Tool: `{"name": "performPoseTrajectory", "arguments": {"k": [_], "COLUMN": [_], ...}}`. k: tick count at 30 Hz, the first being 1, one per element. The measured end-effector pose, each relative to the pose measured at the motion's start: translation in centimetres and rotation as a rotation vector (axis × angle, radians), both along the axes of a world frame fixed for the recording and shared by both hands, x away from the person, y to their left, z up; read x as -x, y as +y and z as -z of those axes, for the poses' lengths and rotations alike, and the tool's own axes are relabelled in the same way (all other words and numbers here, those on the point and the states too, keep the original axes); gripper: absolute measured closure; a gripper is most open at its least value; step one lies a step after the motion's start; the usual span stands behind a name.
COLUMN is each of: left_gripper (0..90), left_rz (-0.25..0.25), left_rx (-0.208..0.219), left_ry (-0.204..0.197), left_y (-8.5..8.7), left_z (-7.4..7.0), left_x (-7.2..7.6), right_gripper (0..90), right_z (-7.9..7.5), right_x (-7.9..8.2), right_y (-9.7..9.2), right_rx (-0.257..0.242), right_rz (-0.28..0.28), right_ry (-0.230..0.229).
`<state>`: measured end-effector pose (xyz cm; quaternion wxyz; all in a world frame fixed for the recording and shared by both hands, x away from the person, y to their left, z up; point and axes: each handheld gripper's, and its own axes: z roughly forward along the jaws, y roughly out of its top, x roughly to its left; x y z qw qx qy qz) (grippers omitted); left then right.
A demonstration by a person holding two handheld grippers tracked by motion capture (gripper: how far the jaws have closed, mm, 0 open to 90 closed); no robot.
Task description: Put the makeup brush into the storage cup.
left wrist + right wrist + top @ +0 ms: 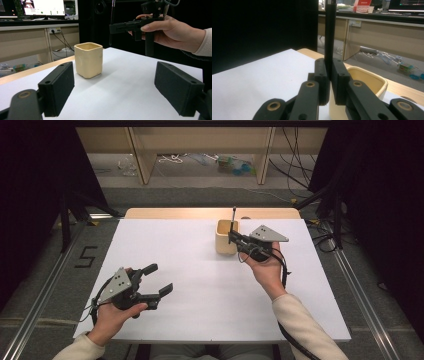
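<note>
The cup (226, 237), a cream-coloured square holder with rounded corners, stands upright on the white table (200, 285) near its far edge, right of the middle, with its mouth open to the top; in the left gripper view the cup (88, 60) shows a smooth, slightly glossy wall and sits alone on the sheet, well apart from the near jaws. In the right gripper view the cup (364, 82) lies just beyond and below the jaws, its rim partly hidden behind them. The right gripper (233, 236), held in the person's right hand (267, 265) over the table just beside the cup, has its jaws pressed together on a thin black pen (233, 215), which stands upright and rises above the cup's near corner; the same pen (330, 32) runs up out of the top of the right gripper view, pinched between the two pads. Whether its lower tip is inside the cup cannot be told. The left gripper (162, 279) rests low over the near left part of the table in the left hand (112, 315), well apart from the cup, its jaws spread wide with nothing between them.
</note>
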<state>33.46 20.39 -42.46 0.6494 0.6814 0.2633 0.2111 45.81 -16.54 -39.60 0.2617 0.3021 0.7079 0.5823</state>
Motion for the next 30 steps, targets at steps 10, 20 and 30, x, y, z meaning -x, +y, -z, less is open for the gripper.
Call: {"name": "performPoseTrajectory", "arguments": {"k": [10, 20, 30], "left_gripper": [16.1, 16.1, 16.1], "left_rz": [-0.001, -0.002, -0.001], "left_rx": [0.003, 0.005, 0.006], "left_ry": [0.001, 0.003, 0.003], "left_y": [0.0, 0.0, 0.0], "left_z": [0.0, 0.0, 0.0], "left_x": [0.0, 0.0, 0.0], "right_gripper": [84.4, 84.4, 84.4], "right_z": [-0.1, -0.3, -0.5], "right_x": [-0.5, -0.8, -1.3], "right_y": [0.1, 0.3, 0.0], "right_rx": [-0.002, -0.018, -0.006], "right_rz": [0.011, 0.009, 0.030], "right_ry": [0.003, 0.017, 0.002]}}
